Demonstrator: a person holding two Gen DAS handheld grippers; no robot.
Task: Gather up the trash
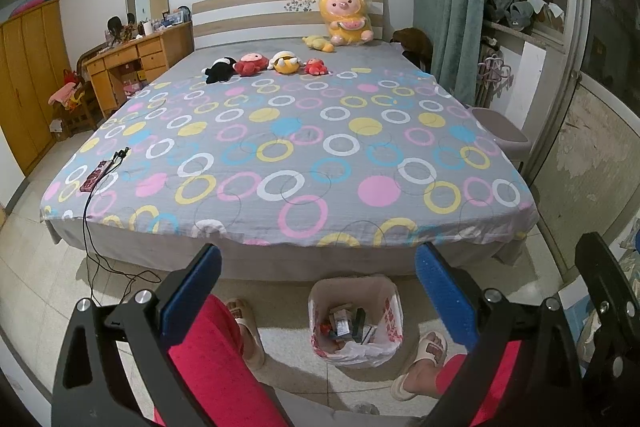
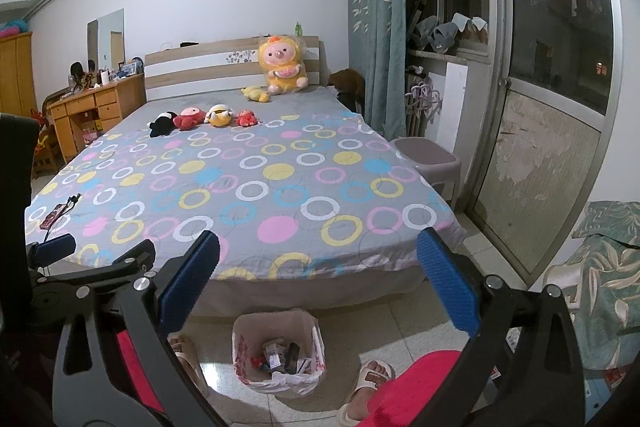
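A small trash bin [image 1: 354, 323] lined with a white and red plastic bag stands on the floor at the foot of the bed, between the person's feet. Several boxes and wrappers lie inside it. In the right wrist view the same trash bin [image 2: 278, 351] sits low and centre. My left gripper [image 1: 318, 259] is open above the bin, blue pads wide apart, nothing between them. My right gripper [image 2: 318, 255] is also open and holds nothing. The left gripper [image 2: 52, 251] shows at the left edge of the right wrist view.
A bed [image 1: 280, 147] with a circle-patterned sheet fills the middle, with plush toys [image 1: 266, 63] near the headboard. A power strip [image 1: 96, 179] with a cable lies at its left corner. A stool [image 2: 428, 159] stands on the right, a wooden desk [image 1: 136, 63] on the left. The person's sandalled feet [image 1: 424, 359] flank the bin.
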